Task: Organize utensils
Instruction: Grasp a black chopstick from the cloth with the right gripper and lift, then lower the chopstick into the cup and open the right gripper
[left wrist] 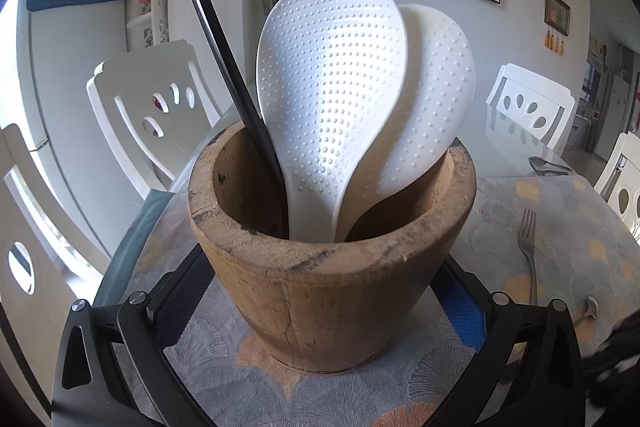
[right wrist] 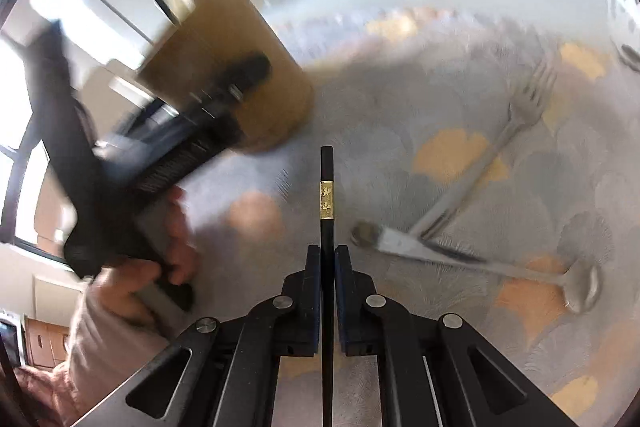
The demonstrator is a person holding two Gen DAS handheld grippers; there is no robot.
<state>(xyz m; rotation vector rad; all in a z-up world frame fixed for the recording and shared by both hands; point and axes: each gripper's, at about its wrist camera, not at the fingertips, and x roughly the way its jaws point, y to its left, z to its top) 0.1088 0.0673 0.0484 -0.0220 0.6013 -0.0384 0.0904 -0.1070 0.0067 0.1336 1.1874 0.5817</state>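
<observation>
A dining room with white cut-out chairs and framed pictures surrounds a table (right wrist: 420, 39) covered in a grey cloth printed with orange fan shapes. In the left wrist view a worn wooden pot (left wrist: 332, 283) fills the centre, holding 2 white dimpled rice paddles (left wrist: 336, 87) and a black chopstick (left wrist: 224, 59) that leans toward 11 o'clock; more dark sticks peek out behind the paddles. The left gripper (left wrist: 324, 339) stands wide open with 1 finger on each side of the pot's base; whether the pads press the wood I cannot tell, so it seems to be steadying or merely bracketing the pot. In the right wrist view, which is blurred, the right gripper (right wrist: 328, 251) is closed almost completely on a second chopstick (right wrist: 327, 195), black with a gold band, which sticks out toward 12 o'clock. The pot sits at 10 o'clock from it, with the person's hand (right wrist: 160, 259) on the left tool at 8 o'clock. A fork (right wrist: 500, 143), a spoon (right wrist: 576, 279) and another metal piece lie crossed at 3 o'clock, still loose. The step in hand looks like carrying this chopstick to the pot; next it needs swinging toward 10 o'clock, tipping upright and dropping in beside its mate.
</observation>
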